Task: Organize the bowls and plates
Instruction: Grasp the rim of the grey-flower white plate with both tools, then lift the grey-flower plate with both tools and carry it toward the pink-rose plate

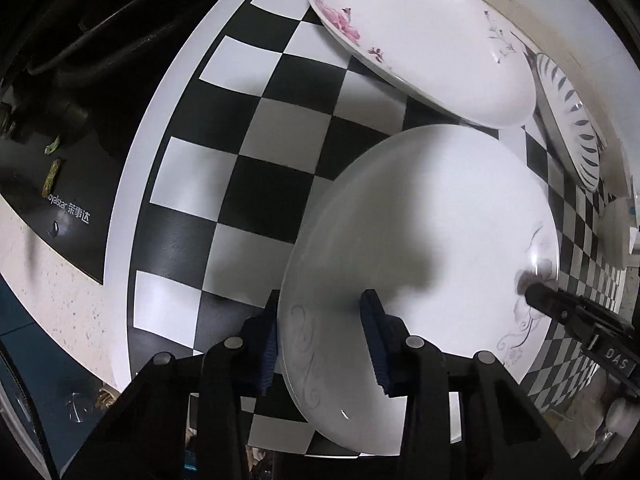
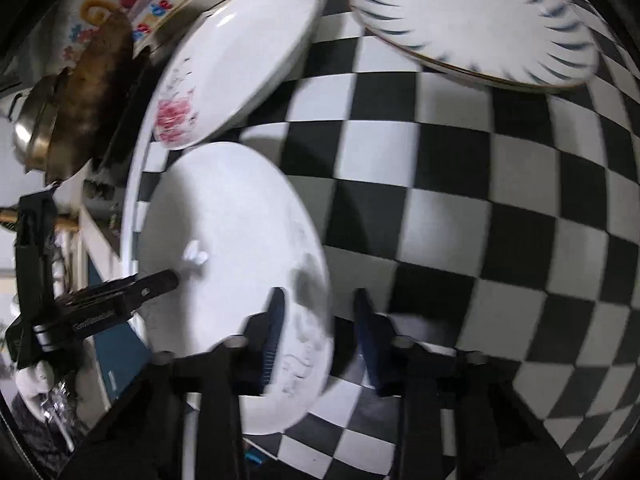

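Black fingers with blue ribbed pads: the left tongs point down at the near rim of the big white plate. They are closed most of the way, gripping that rim. One pad sits against the plate's outer edge and the other rests on its inner face, beside the faint grey scrollwork.

The right tongs take the same plate at the opposite rim, by its smudgy grey flower. They are narrowed to a small gap, with one finger over the plate's inside and the other outside the edge. My right camera is blurred, but from the left camera their dark tip sits right on the rim, so I read them as clamped on the plate too.

The plate lies on a black-and-white chequered mat, close to the mat's white border on the side the left tongs hold.

Just beyond the plate, nearly touching its far edge, lies an oval dish with pink flowers. Past the plate, on the side the right tongs hold, sits a round plate with dark blue streaks around its rim, close beside the flowered dish and clear of the plate.

Further from the plate, beyond the mat's border on the left tongs' side, I see a pale speckled counter and a black appliance with white lettering.
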{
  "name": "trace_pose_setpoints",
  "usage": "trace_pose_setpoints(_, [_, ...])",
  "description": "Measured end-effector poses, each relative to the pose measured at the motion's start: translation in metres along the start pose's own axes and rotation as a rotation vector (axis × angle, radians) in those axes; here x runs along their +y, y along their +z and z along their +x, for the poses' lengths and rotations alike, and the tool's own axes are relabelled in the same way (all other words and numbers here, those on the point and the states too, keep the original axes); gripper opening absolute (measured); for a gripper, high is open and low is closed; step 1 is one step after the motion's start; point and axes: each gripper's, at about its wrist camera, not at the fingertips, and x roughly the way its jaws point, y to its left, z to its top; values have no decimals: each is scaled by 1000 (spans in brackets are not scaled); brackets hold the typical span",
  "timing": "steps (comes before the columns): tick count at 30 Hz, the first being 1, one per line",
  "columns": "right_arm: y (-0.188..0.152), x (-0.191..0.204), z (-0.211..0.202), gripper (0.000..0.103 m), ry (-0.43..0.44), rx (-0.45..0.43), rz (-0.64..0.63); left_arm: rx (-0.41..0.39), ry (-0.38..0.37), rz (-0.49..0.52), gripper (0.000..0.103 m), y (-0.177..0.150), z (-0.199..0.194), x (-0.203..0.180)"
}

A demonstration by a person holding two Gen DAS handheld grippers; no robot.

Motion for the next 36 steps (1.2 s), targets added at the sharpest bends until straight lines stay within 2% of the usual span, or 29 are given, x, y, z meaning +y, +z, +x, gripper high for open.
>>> trace_pose_setpoints(2, [3,3,2,19,-10,24,-5,-2,3,-9,34,-1,-2,0])
trace_pose_setpoints(8, [0,3,1,16,-24,23,-46,-9,41,12,34,-7,-9,-14])
trace_pose_setpoints(13, [-8,-6,-10,16,-19,7,-54,-27,21,18,34,-15,-19,-35])
trace_pose_setpoints(26, [-32,-73,-99,16,-15,-115,21,-56,-22,165,34,-21,-52,-120])
trace_pose_setpoints(32, [-51,-112,-136,16,-33,-176,85,-47,-42,255,34,-16,-40,-151])
trace_pose_setpoints(36, [-63,-131,-142,16,-41,-195,143,-24,-50,304,34,-13,-26,-188])
